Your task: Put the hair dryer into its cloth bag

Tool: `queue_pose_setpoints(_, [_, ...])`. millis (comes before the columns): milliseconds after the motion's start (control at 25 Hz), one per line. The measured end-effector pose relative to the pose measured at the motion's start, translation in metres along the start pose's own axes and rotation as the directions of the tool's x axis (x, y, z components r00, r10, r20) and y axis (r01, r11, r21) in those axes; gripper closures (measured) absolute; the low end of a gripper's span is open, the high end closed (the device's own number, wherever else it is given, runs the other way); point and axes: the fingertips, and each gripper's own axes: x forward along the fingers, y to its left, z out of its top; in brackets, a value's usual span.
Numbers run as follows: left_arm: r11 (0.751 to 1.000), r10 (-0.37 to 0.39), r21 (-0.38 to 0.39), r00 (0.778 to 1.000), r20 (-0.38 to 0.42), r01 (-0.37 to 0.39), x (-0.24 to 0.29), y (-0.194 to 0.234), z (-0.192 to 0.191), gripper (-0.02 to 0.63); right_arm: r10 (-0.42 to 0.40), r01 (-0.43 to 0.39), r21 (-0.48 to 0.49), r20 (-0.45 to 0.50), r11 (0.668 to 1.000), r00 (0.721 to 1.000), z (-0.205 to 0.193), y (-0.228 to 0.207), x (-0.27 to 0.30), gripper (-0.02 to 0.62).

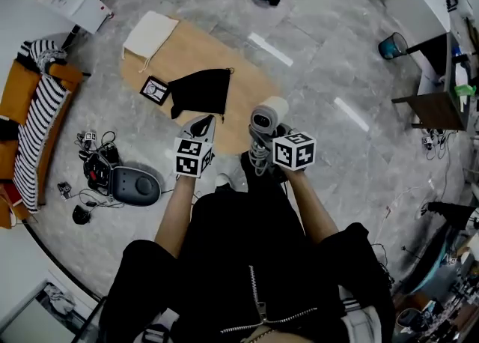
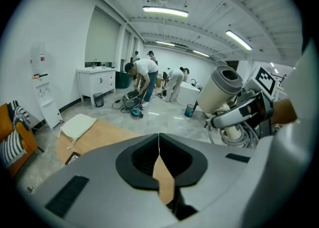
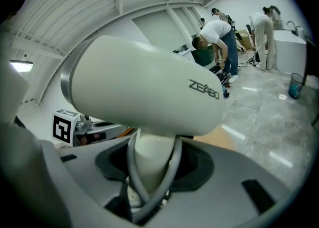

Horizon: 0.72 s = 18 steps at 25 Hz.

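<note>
A cream hair dryer (image 1: pixel 268 118) with its grey cord wound round the handle stands upright in my right gripper (image 1: pixel 261 144), whose jaws are shut on the handle (image 3: pixel 149 155). Its barrel (image 3: pixel 144 92) fills the right gripper view. The left gripper view has the dryer (image 2: pixel 222 90) at the right. My left gripper (image 1: pixel 206 120) hovers just left of it, over the near edge of the wooden table (image 1: pixel 247 79); its jaws (image 2: pixel 159 140) are shut with nothing seen between them. A black cloth bag (image 1: pixel 200 90) lies flat just beyond the left gripper. A white cloth bag (image 1: pixel 150 34) lies at the table's far left end.
A small framed card (image 1: pixel 155 90) lies beside the black bag. On the floor to the left are a dark rounded device (image 1: pixel 135 184) with cables and a striped sofa (image 1: pixel 37 117). A teal bin (image 1: pixel 391 46) stands far right. Several people (image 2: pixel 144 77) bend over things at the back.
</note>
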Motion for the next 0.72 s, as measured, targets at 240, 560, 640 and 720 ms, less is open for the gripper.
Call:
queue_pose_setpoints(240, [0.999, 0.040, -0.025, 0.998, -0.055, -0.041, 0.038, 0.005, 0.015, 0.591, 0.031, -0.034, -0.044, -0.056, 0.998, 0.998, 0.033, -0.042, 0.016, 0.400])
queue_pose_setpoints(560, [0.992, 0.105, -0.057, 0.988, -0.115, -0.112, 0.073, 0.018, 0.007, 0.591, 0.082, -0.085, -0.027, -0.110, 0.996, 0.991, 0.045, -0.084, 0.044, 0.400])
queue_pose_setpoints(640, [0.992, 0.106, -0.058, 0.985, -0.133, -0.115, 0.082, 0.020, -0.001, 0.591, 0.083, -0.086, -0.018, -0.119, 0.996, 0.989, 0.041, -0.093, 0.051, 0.400])
queue_pose_setpoints(720, [0.991, 0.110, -0.056, 0.984, -0.138, -0.119, 0.095, 0.025, -0.007, 0.591, 0.079, -0.083, -0.023, -0.124, 0.996, 0.989, 0.040, -0.104, 0.059, 0.400])
